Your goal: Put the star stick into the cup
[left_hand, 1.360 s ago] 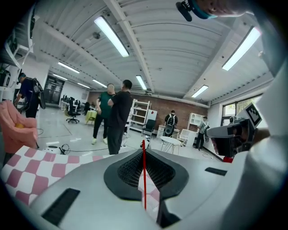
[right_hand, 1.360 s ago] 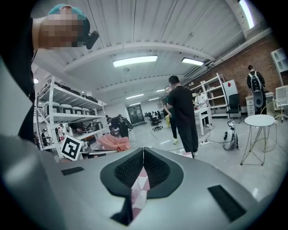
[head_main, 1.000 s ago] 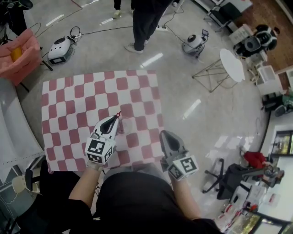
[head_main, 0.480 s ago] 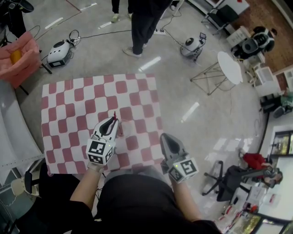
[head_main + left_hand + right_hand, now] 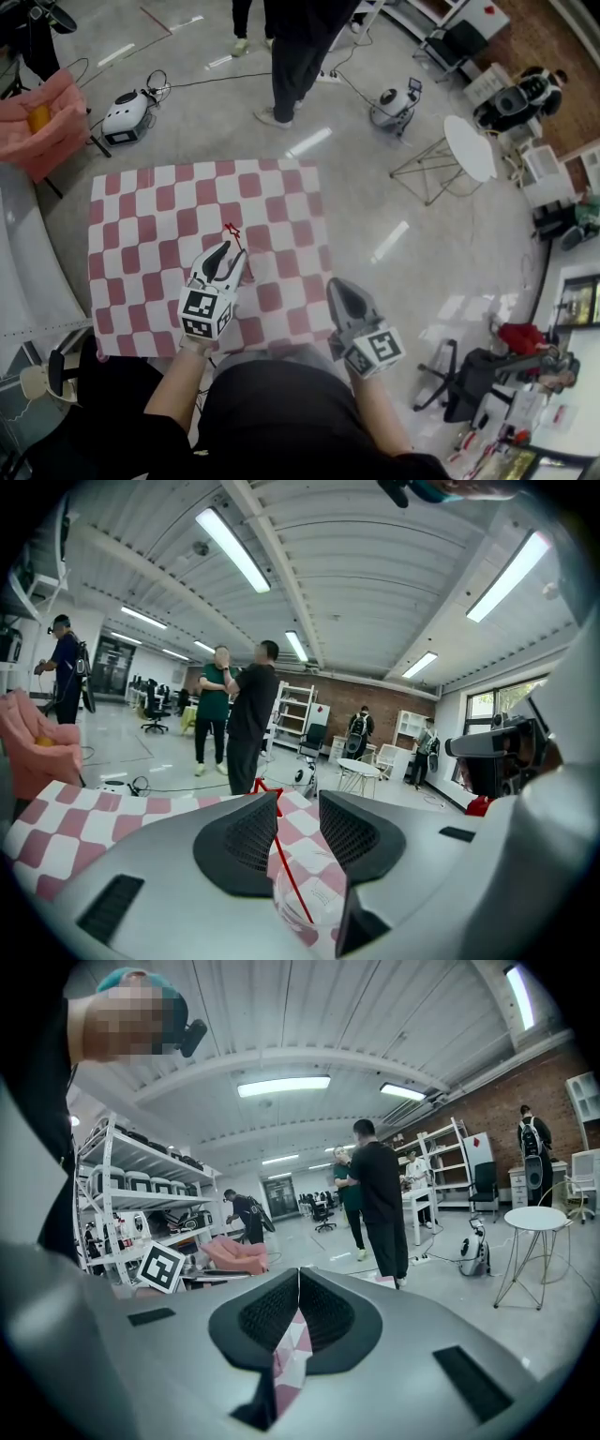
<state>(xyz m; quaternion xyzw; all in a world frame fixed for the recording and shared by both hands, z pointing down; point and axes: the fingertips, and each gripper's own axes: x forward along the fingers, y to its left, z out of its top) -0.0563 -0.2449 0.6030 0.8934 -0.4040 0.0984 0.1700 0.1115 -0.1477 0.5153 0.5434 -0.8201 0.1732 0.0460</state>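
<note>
Marker cubes [image 5: 206, 312] top left claw [image 5: 231, 251], right claw [image 5: 337, 283].

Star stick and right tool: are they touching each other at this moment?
Apart. In the head view, bare checkered cloth separates the star stick from the right tool; the right gripper view shows its jaws shut on nothing.

The clear cup [image 5: 302, 897] shows only in the gap of the left gripper [image 5: 298, 808], whose body hides its sides and base. In the head view the cup below the star stick [image 5: 232, 232] is too faint to outline.
</note>
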